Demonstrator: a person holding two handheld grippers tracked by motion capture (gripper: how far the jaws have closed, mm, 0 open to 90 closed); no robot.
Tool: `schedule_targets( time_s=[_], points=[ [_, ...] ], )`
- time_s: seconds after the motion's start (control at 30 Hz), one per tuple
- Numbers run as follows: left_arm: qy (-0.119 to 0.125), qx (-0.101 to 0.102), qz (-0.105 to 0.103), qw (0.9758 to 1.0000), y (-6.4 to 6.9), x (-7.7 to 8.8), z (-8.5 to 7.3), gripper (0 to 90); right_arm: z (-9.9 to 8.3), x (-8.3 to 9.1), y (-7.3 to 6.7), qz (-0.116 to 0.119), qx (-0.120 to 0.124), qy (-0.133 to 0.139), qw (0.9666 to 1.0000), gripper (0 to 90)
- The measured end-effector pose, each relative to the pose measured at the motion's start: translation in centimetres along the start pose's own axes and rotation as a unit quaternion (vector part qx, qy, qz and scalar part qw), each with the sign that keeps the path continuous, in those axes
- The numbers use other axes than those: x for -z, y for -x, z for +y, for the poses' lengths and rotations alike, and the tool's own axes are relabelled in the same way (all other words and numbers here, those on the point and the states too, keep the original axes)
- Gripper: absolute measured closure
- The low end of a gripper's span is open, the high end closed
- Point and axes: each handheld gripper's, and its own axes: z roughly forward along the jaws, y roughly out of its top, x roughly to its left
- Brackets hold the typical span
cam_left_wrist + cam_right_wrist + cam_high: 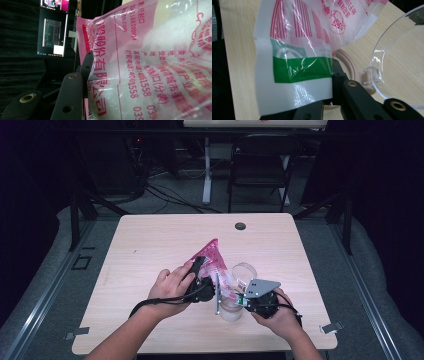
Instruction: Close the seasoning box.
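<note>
Overhead, the left tool (200,282) and right tool (252,295) both clamp a pink plastic bag (212,257) over the pale wooden tabletop (150,240), beside a clear round jar (244,270). Up close, the left gripper view shows the bag (150,62) crinkled, holding white grains, printed with red Chinese characters and "4001558". Lastly, the right gripper view adds a green band on the bag (299,70) and the jar's glassy rim (382,52).

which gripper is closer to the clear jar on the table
Right. The right gripper sits directly beside the clear jar, clamping the pink bag by its edge next to the rim. The left gripper holds the bag farther to the jar's left.
</note>
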Motion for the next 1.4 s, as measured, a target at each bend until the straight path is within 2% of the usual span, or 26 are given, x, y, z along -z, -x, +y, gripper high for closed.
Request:
schedule_targets(
  time_s=[1.27,1.4],
  points=[
    [0.002,0.0,0.003,1.0,-0.03,0.16,0.23,60.8,-0.1,0.07,0.17,0.002,-0.002,0.002,1.0,90.0],
    [0.003,0.006,0.001,1.0,0.03,0.13,0.13,60.8,-0.04,0.15,0.14,-0.001,-0.002,0.001,1.0,90.0]
  ],
)
